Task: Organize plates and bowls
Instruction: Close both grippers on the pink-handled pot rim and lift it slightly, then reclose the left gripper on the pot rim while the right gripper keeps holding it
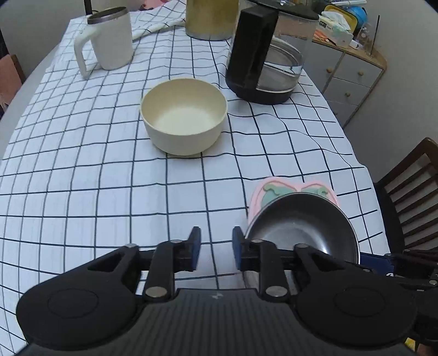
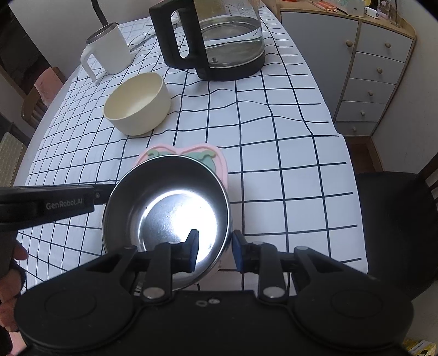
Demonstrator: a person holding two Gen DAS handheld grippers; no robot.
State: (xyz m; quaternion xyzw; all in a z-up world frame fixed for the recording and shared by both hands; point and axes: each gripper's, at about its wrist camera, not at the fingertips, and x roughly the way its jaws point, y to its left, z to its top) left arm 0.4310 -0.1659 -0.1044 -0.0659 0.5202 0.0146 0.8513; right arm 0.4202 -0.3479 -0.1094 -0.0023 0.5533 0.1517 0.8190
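Note:
A steel bowl (image 2: 175, 216) sits on a pink plate with green shapes (image 2: 216, 161) near the table's front edge. My right gripper (image 2: 215, 250) straddles the bowl's near rim, one blue pad inside and one outside, and neither pad presses on it. My left gripper (image 1: 216, 252) is open over bare cloth just left of the steel bowl (image 1: 301, 227), with nothing between its pads. In the right wrist view the left gripper (image 2: 105, 194) comes in from the left beside the bowl. A cream bowl (image 1: 183, 120) stands empty further back on the cloth.
A glass kettle with a black handle (image 1: 262, 54), a white mug (image 1: 109, 41) and a gold canister (image 1: 210, 19) stand at the back of the checked tablecloth (image 1: 82, 178). A dark chair (image 2: 394, 224) and a grey drawer cabinet (image 2: 372, 74) are to the right.

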